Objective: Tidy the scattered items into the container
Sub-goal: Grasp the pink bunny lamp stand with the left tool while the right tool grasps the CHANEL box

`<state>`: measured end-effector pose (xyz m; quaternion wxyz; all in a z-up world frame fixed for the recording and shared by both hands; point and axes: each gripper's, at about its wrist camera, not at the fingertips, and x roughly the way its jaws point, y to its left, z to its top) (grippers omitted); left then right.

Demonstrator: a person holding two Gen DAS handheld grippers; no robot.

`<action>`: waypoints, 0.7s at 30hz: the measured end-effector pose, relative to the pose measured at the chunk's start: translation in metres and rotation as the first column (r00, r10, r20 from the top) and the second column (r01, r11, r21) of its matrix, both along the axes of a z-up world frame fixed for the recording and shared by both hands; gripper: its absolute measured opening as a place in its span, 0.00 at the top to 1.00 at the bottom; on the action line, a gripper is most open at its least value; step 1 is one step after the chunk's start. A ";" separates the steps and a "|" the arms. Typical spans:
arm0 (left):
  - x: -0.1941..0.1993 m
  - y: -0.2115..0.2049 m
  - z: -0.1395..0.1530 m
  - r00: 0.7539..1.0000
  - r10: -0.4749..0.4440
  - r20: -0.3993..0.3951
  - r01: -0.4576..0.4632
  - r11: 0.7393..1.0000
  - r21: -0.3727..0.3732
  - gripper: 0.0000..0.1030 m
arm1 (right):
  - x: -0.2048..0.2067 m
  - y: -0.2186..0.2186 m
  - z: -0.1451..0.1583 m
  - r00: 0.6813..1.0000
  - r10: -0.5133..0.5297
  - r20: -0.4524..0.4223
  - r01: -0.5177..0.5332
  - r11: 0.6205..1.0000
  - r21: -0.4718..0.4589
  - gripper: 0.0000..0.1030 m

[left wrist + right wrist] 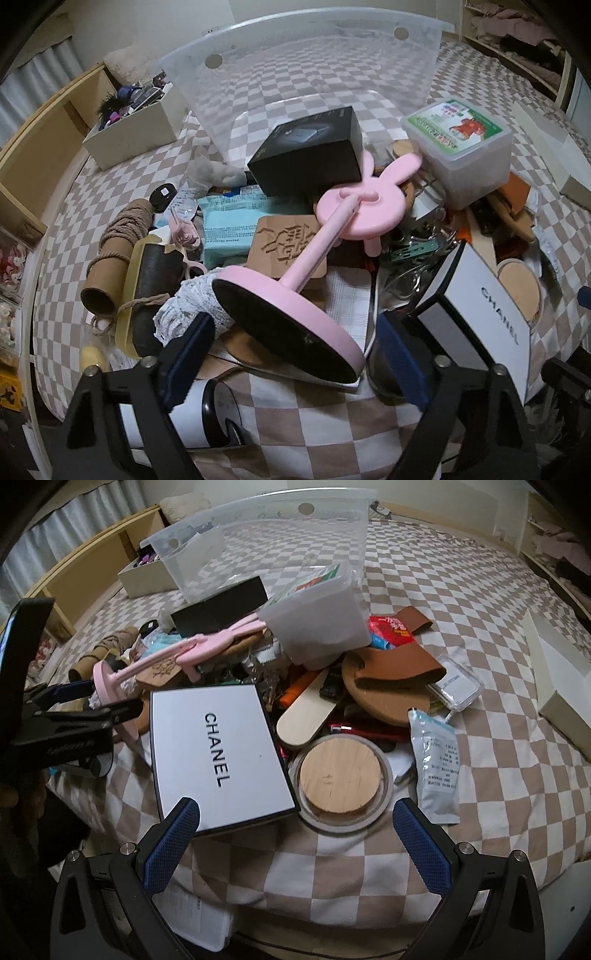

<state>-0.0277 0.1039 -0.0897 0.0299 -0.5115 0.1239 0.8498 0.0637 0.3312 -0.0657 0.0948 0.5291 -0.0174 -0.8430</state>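
While your left tool (pixel 295 339) sits with its blue pads either side of the round base of the pink bunny stand (pixel 314 236), the fingers look set close against that disc; contact itself you cannot confirm from the left wrist view. From the right wrist view the same tool (pixel 107 698) appears at the pile's left edge with its tips around the base of the stand (pixel 166 657).

Item: pink bunny stand, lying tilted, its eared head resting toward the black box (pixel 310 147).

Item: clear plastic container (pixel 303 62), on the checkered bed (pixel 314 417) behind the pile, open side facing you, nothing visible inside.

Item: lidded translucent tub (pixel 461 147) with a green-and-red label, atop the heap just right of the black box.

Item: white CHANEL box (pixel 218 753), flat at the near edge of the pile, touching the round wooden lid (pixel 341 775) on its right.

Item: pale foil pouch (pixel 437 760), right of the wooden lid.

Item: brown leather piece (pixel 399 668), behind the lid, beside the tub.

Item: twine-wrapped cardboard tube (pixel 114 254), at the left of the heap.

Your right tool (pixel 295 827) is spread wide and holds nothing, one finger (pixel 173 845) overlapping the near corner of the CHANEL box, the other (pixel 421 845) over bare bedcover.
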 end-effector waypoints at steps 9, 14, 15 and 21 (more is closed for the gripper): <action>-0.004 -0.016 0.004 0.999 0.033 0.023 -0.035 0.996 0.077 0.56 | 0.009 -0.002 0.001 0.999 0.015 -0.028 -0.015 1.000 -0.003 0.00; -0.006 -0.028 0.008 0.998 0.059 0.037 -0.063 0.991 0.121 0.62 | 0.027 -0.020 0.004 0.981 0.108 -0.162 -0.095 0.992 0.086 0.00; -0.005 -0.029 0.009 0.997 0.060 0.039 -0.064 0.990 0.124 0.63 | 0.032 -0.024 0.004 0.974 0.128 -0.189 -0.109 0.988 0.107 0.00; -0.004 -0.038 0.011 0.997 0.068 0.048 -0.074 0.985 0.153 0.67 | 0.060 -0.052 -0.009 0.907 0.295 -0.300 -0.199 0.929 0.311 0.00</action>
